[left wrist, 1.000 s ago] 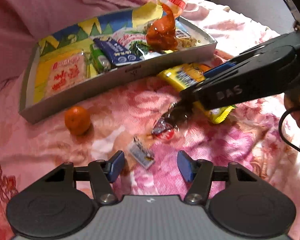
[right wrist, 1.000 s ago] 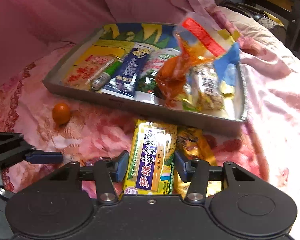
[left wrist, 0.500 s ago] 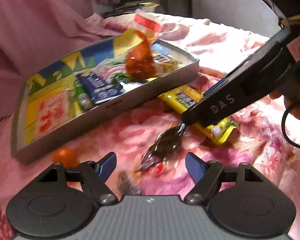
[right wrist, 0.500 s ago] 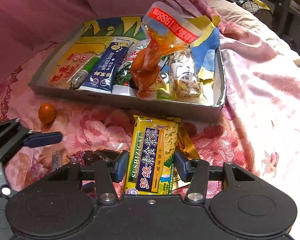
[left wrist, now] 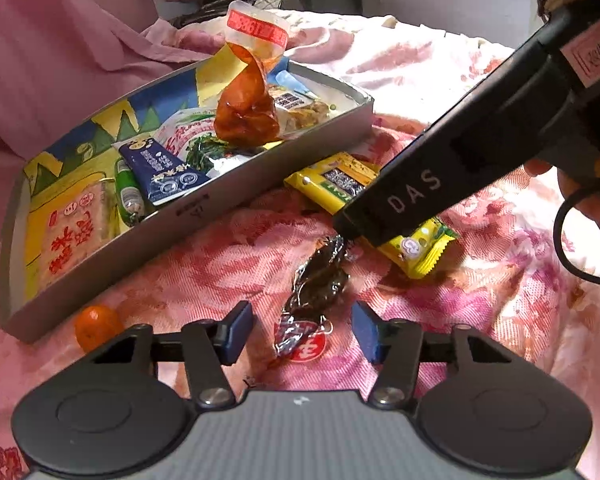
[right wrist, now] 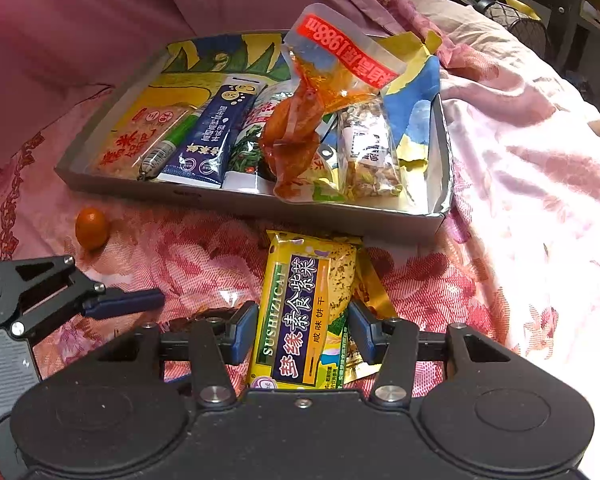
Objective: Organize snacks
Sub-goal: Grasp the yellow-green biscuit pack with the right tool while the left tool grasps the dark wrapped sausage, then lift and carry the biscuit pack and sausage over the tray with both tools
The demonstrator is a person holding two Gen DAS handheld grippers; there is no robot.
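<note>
A grey cardboard tray (left wrist: 204,216) (right wrist: 236,208) holds several snack packs, with an orange pouch (left wrist: 244,116) (right wrist: 296,136) standing upright. My left gripper (left wrist: 300,330) is open around a dark foil snack (left wrist: 316,284) lying on the pink floral cloth. My right gripper (right wrist: 302,330) is open with its blue pads on either side of a yellow seaweed biscuit pack (right wrist: 304,312) (left wrist: 340,188), which lies over a gold pack (right wrist: 370,296). I cannot tell if the pads touch it.
A small orange fruit (left wrist: 98,322) (right wrist: 92,228) lies on the cloth by the tray's near left corner. Pink bedding rises behind the tray. A dark chair and netted object (right wrist: 528,28) stand at the far right.
My left gripper has advanced so the dark foil snack now lies between its open fingers. My right gripper has stayed around the yellow pack, drawing slightly back from the tray.
</note>
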